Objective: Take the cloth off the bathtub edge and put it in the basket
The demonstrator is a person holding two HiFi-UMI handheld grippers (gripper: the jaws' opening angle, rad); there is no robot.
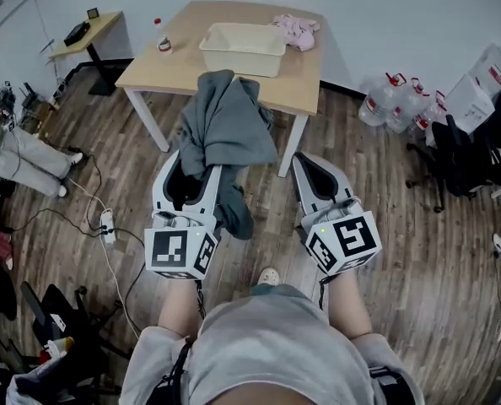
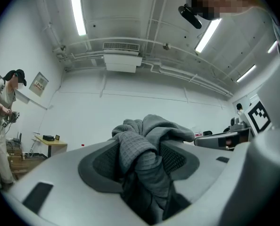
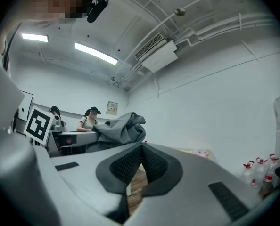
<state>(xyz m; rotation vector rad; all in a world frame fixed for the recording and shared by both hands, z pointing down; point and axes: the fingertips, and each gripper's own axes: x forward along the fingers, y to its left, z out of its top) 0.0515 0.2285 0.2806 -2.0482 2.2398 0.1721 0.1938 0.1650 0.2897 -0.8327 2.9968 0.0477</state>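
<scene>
A grey cloth (image 1: pixel 225 129) hangs bunched from my left gripper (image 1: pixel 198 169), which is shut on it; folds drape over and below the jaws. In the left gripper view the cloth (image 2: pixel 147 147) fills the gap between the pads of that gripper (image 2: pixel 141 160). My right gripper (image 1: pixel 306 163) is held beside it, shut, with nothing between its tips (image 3: pixel 141 147); the cloth (image 3: pixel 121 128) shows to its left. The cream basket (image 1: pixel 242 62) stands on the wooden table (image 1: pixel 166 67) ahead, beyond both grippers. No bathtub is in view.
On the table lie a pink cloth (image 1: pixel 297 30) and a small bottle (image 1: pixel 162 37). Water jugs (image 1: pixel 398 99) and dark chairs (image 1: pixel 465 154) stand at the right. A seated person (image 1: pixel 14 157), a side desk (image 1: pixel 86 32) and floor cables with a power strip (image 1: pixel 107 224) are at the left.
</scene>
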